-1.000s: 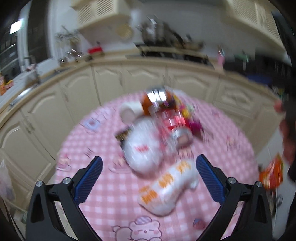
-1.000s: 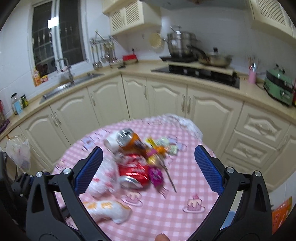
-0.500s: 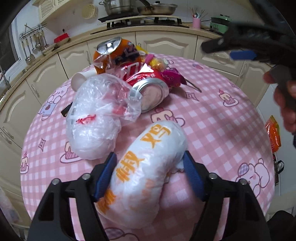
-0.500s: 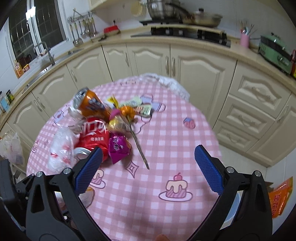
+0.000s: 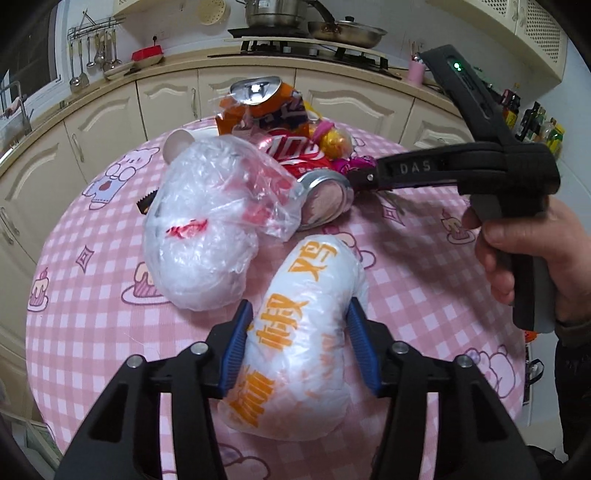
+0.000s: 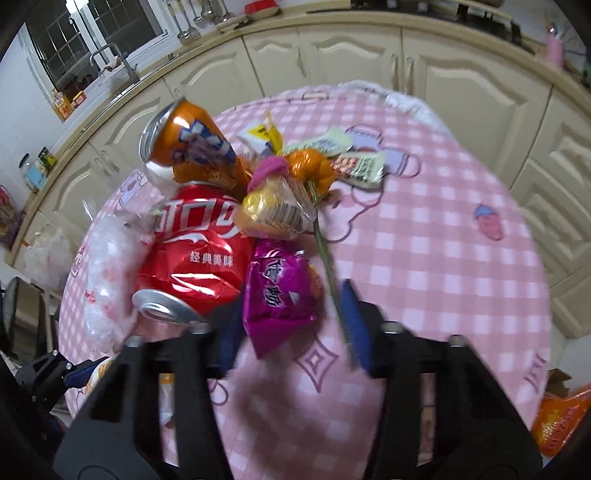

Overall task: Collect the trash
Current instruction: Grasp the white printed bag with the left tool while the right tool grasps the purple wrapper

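A pile of trash lies on a round pink checked table (image 5: 406,280). My left gripper (image 5: 300,347) is shut on a white plastic bag with orange characters (image 5: 295,347), its blue pads pressing both sides. My right gripper (image 6: 291,332) has its jaws partly closed around a purple snack wrapper (image 6: 277,291), not clearly squeezing it. It also shows from the side in the left wrist view (image 5: 373,173). A crushed red cola can (image 6: 199,251), an orange soda can (image 6: 192,147), a crumpled clear plastic bag (image 5: 207,229), candy wrappers (image 6: 354,158) and a thin stick (image 6: 325,258) lie close together.
Cream kitchen cabinets (image 5: 110,122) curve round behind the table. A stove with a pot and pan (image 5: 280,14) sits on the counter, with a sink (image 6: 110,70) at the left. An orange packet (image 6: 557,417) lies on the floor at the right.
My left gripper closed further onto the white bag with orange characters. My right gripper came down and forward to the pile and narrowed its jaws around the purple wrapper.
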Motion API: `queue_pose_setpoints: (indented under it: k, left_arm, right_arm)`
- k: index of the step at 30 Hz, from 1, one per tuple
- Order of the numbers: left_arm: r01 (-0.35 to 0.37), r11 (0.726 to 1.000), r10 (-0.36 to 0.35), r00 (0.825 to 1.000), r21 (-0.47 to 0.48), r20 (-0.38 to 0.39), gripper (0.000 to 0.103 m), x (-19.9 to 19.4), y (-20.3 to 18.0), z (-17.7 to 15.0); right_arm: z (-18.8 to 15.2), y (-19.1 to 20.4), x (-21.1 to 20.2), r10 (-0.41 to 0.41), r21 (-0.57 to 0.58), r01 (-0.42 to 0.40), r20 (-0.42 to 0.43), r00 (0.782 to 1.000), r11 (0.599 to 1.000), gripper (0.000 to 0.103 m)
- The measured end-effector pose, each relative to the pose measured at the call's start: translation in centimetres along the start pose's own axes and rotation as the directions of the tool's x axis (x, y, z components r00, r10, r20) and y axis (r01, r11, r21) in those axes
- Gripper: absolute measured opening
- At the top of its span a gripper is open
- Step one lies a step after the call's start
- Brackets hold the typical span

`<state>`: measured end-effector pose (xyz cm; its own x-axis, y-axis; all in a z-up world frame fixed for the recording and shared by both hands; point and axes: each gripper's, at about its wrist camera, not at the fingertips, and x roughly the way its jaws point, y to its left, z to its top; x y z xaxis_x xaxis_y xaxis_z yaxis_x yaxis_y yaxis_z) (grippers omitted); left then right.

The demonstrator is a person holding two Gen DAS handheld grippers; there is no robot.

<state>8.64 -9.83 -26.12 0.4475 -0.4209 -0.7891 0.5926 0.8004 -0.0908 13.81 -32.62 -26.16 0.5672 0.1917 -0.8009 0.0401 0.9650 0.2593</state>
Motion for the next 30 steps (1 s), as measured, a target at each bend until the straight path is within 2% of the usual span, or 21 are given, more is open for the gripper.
queue_pose_setpoints:
  k: [3, 5, 8, 10, 13, 14, 16, 19, 20, 21, 22, 23, 27, 30]
  left_arm:
    - [0.016, 1.0, -0.016, 1.0, -0.001, 0.001, 0.054, 0.0, -0.3, 0.3]
    - [0.033, 0.999, -0.033, 0.999, 0.002, 0.007, 0.047, 0.1, -0.6, 0.5]
    - [0.062, 0.998, -0.062, 0.998, -0.014, 0.01, 0.044, 0.1, -0.9, 0.8]
    - [0.07, 0.997, -0.07, 0.998, -0.02, 0.011, 0.044, 0.0, -1.2, 0.8]
    - [0.046, 0.999, -0.046, 0.999, -0.016, 0.004, 0.05, 0.3, -1.5, 0.8]
    - [0.044, 0.999, -0.044, 0.999, -0.017, -0.001, 0.059, 0.5, -1.5, 0.8]
    - [0.022, 0.999, -0.022, 1.0, -0.023, -0.004, 0.069, 0.6, -1.6, 1.0]
    - [0.041, 0.999, -0.041, 0.999, -0.024, 0.006, 0.069, 0.8, -1.9, 1.5]
    - [0.044, 0.999, -0.044, 0.999, -0.019, 0.01, 0.065, 0.9, -2.1, 1.6]
    - [0.05, 0.999, -0.05, 0.999, -0.014, 0.013, 0.055, 1.0, -2.2, 1.7]
    - [0.054, 0.998, -0.054, 0.999, -0.011, 0.009, 0.046, 1.2, -2.4, 1.9]
    - [0.055, 0.998, -0.055, 0.998, -0.015, 0.013, 0.042, 1.3, -2.5, 2.0]
    - [0.066, 0.997, -0.065, 0.998, -0.046, 0.024, 0.038, 1.0, -2.1, 1.5]
    - [0.062, 0.995, -0.06, 0.998, -0.074, 0.03, 0.038, 0.4, -1.4, 0.9]
  right_arm:
    - [-0.6, -0.4, -0.9, 0.026, 0.018, -0.026, 0.02, 0.999, 0.999, 0.035]
    - [-1.2, -0.9, -1.9, 0.041, 0.039, -0.043, 0.036, 0.998, 0.998, 0.035]
    - [-2.1, -1.6, -3.4, 0.086, 0.065, -0.089, 0.044, 0.995, 0.994, 0.035]
    - [-2.7, -1.6, -3.8, 0.069, 0.036, -0.07, 0.021, 0.997, 0.997, 0.037]
    - [-3.5, -0.9, -4.3, -0.014, -0.045, 0.015, 0.027, 1.0, 0.999, 0.067]
    - [-3.6, -0.5, -4.4, -0.028, -0.067, 0.03, 0.036, 0.999, 0.997, 0.067]
    - [-3.5, -0.2, -4.9, -0.043, -0.092, 0.048, 0.053, 0.998, 0.995, 0.067]
    - [-3.2, 0.7, -5.2, -0.039, -0.14, 0.048, 0.07, 0.997, 0.989, 0.067]
    - [-3.1, 1.1, -5.1, -0.033, -0.162, 0.044, 0.069, 0.997, 0.986, 0.067]
    - [-3.0, 1.5, -4.8, -0.022, -0.185, 0.033, 0.059, 0.998, 0.982, 0.065]
    - [-3.2, 2.0, -4.4, -0.021, -0.207, 0.03, 0.046, 0.999, 0.978, 0.052]
    - [-3.3, 2.4, -4.0, -0.024, -0.225, 0.031, 0.034, 0.999, 0.974, 0.042]
    - [-3.8, 3.3, -3.3, -0.051, -0.277, 0.057, 0.028, 0.998, 0.959, 0.037]
    - [-4.1, 2.8, -4.2, 0.019, -0.246, -0.011, 0.029, 0.999, 0.969, 0.037]
